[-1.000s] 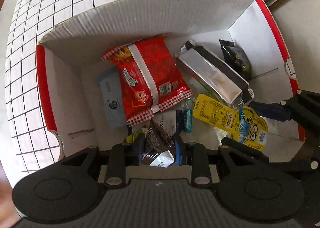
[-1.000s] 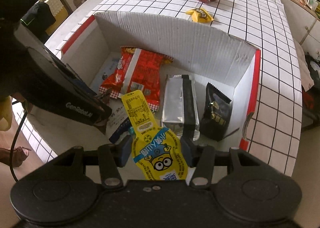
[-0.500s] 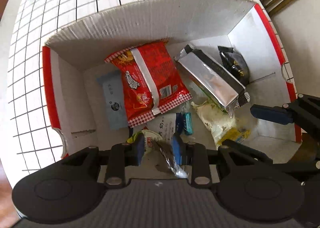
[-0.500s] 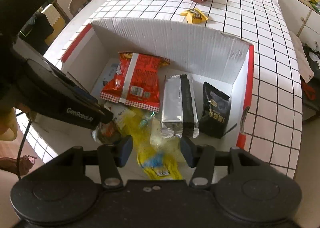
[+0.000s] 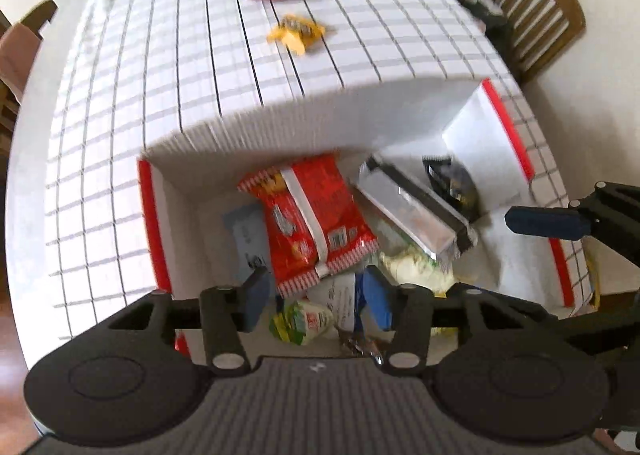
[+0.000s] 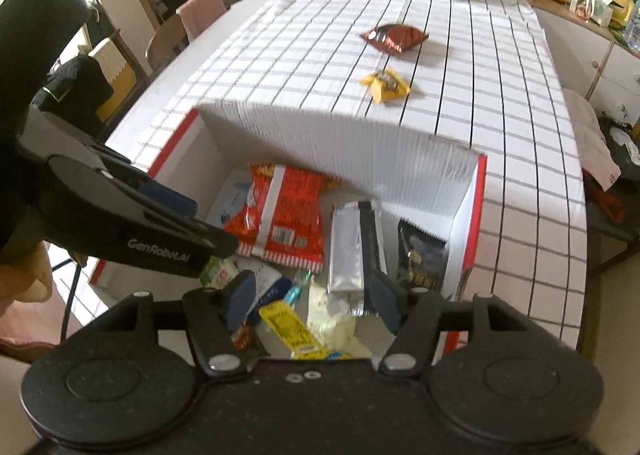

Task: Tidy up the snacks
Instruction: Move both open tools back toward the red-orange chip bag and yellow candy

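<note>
Both my tools hang spread and empty over the box (image 6: 340, 143): left tool (image 5: 316, 295), right tool (image 6: 312, 295). Most snacks already lie inside; a red bag (image 6: 394, 38) and a yellow packet (image 6: 386, 86) remain on the bench (image 6: 500, 103) beyond it. Reaching over, I judge a tool could catch the thin corrugated wall and shift the box. The crinkly foil wrappers look slippery and may slide from a pinch.

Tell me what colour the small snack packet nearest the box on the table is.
Yellow packet, sharpest in the right wrist view.
</note>
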### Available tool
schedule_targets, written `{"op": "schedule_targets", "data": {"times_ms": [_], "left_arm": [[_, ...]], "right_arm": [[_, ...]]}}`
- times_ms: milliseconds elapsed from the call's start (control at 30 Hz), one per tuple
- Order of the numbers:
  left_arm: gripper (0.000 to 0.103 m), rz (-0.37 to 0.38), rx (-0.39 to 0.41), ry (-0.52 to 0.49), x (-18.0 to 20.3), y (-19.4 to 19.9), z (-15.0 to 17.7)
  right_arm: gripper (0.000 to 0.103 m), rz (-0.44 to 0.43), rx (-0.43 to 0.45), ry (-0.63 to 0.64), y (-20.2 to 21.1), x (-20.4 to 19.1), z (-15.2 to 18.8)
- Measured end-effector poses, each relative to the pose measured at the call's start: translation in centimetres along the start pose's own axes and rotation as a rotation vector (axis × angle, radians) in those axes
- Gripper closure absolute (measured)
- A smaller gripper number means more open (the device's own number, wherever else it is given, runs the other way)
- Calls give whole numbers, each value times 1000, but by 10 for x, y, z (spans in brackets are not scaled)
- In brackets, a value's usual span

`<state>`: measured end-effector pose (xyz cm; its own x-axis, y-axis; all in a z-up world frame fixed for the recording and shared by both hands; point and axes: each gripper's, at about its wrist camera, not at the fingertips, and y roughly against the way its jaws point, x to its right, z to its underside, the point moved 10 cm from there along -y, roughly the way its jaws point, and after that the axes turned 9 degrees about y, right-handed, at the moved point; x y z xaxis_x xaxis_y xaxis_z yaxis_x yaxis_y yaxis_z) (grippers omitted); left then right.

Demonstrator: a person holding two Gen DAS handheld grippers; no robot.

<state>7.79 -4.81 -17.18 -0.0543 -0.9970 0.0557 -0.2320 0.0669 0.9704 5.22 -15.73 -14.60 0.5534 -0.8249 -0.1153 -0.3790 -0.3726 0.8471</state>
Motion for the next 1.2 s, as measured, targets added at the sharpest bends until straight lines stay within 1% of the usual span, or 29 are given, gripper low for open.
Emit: {"op": "schedule_targets", "data": {"times_ms": [100, 167, 300, 367, 567, 733, 833, 867, 967, 1067, 1200], "left_arm": [[50, 6, 43, -2, -1, 13, -11], [45, 6, 78, -1, -1, 21, -19], [40, 0, 138, -2, -2, 34, -34], [37, -3, 162, 0, -2, 40, -42], [29, -8, 230, 13, -2, 54, -71], [27, -25, 277, 11, -3, 59, -94], [27, -33, 299, 3, -3, 60, -107], [25, -33, 305, 4, -3, 61, -112], [22, -32, 324, 14, -4, 60, -127], [22, -32, 337, 23, -5, 57, -143], [21, -22, 327, 67, -10, 47, -165]], "right_arm": [[33, 6, 28, 4, 8, 4, -11], [28, 12, 48, 5, 13, 7, -19], [25, 19, 87, 0, 24, 17, -37], [20, 27, 108, 0, 28, 22, -46], [15, 48, 162, 20, 37, 36, -71], [13, 58, 190, 29, 39, 49, -92], [12, 59, 199, 28, 39, 60, -104], [8, 59, 201, 24, 39, 64, -109], [4, 65, 217, 17, 37, 79, -126], [3, 81, 218, 12, 32, 95, -142], [2, 88, 211, -1, 20, 116, -164]]}}
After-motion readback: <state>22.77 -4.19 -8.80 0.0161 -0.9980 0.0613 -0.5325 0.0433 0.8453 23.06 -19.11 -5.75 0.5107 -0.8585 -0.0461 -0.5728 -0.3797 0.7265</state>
